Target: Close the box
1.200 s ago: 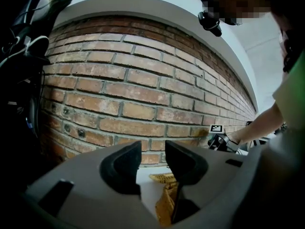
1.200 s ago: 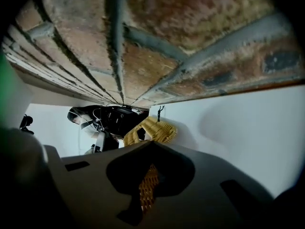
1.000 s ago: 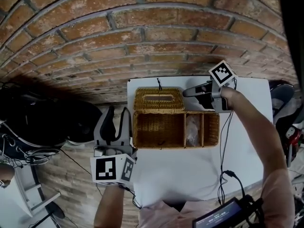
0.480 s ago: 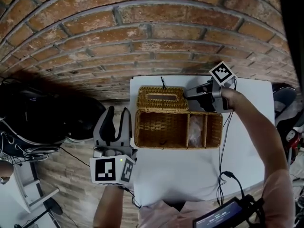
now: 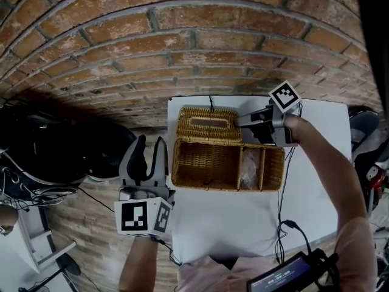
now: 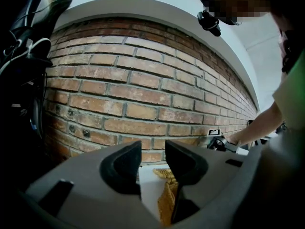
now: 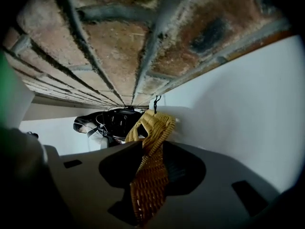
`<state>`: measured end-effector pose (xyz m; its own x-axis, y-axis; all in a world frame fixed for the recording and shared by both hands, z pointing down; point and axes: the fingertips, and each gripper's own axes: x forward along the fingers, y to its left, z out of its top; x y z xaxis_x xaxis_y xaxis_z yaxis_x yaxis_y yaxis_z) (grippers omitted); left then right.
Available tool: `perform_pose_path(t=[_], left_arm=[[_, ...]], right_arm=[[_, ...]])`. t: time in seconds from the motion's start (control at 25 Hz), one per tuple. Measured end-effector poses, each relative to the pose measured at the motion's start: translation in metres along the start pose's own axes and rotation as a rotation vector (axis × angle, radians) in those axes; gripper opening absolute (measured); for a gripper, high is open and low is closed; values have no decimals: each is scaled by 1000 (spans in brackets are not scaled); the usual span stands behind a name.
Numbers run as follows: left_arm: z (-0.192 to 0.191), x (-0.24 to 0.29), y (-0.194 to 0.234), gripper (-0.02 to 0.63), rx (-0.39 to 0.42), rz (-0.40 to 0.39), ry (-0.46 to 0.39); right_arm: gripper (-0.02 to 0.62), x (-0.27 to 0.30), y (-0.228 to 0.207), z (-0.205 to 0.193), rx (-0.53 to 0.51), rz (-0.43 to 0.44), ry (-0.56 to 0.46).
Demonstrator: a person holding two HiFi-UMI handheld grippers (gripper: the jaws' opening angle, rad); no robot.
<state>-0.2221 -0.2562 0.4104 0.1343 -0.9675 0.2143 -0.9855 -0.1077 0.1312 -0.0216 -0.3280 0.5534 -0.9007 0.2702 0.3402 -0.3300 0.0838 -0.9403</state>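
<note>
Wicker in the jaws on the right side: the right gripper (image 5: 244,121) has the lid (image 5: 208,125) by its end. The woven panel stands edge-on between the jaws, which have just been closing in, and both pads press on the weave. From that gripper's tips the lid stretches away, tilted, along the far rim of the wicker box (image 5: 209,163), on the side toward the brick wall (image 5: 182,41).

The box itself sits open just beside and below that gripper on the white table (image 5: 243,224), compartments facing up. A pale item (image 5: 248,170) lies in one of the narrow compartments, at the end nearest the gripper.

Over on the other side, the left gripper (image 5: 149,146) hangs off the table's edge, jaws parted with nothing between them. The box's end is just ahead and to the right of its tips, not touching.
</note>
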Motion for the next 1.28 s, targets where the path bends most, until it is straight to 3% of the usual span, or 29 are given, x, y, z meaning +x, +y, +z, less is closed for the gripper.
perform_pose_path(t=[0.28,0.52,0.68,0.88,1.28], left_arm=[[8,-8,-7,163,4,-7,-16],[13,-26,-20,163,9,-7,-31],[20,-31,-26,163,12,-12,-31],[30,-38,-38,163,23,-27,-46],[33,-58,-55,163,27,-42,-53]], right_arm=[[125,-9,22,5,-215,-58,-43],[114,-14,53,-5,-383,-57,-106],[106,-25,58,-2,-554,-174,-132],[90,-34,85,-1,-754,-230,-192],[77,-34,110,-27,-951,-267,-205]])
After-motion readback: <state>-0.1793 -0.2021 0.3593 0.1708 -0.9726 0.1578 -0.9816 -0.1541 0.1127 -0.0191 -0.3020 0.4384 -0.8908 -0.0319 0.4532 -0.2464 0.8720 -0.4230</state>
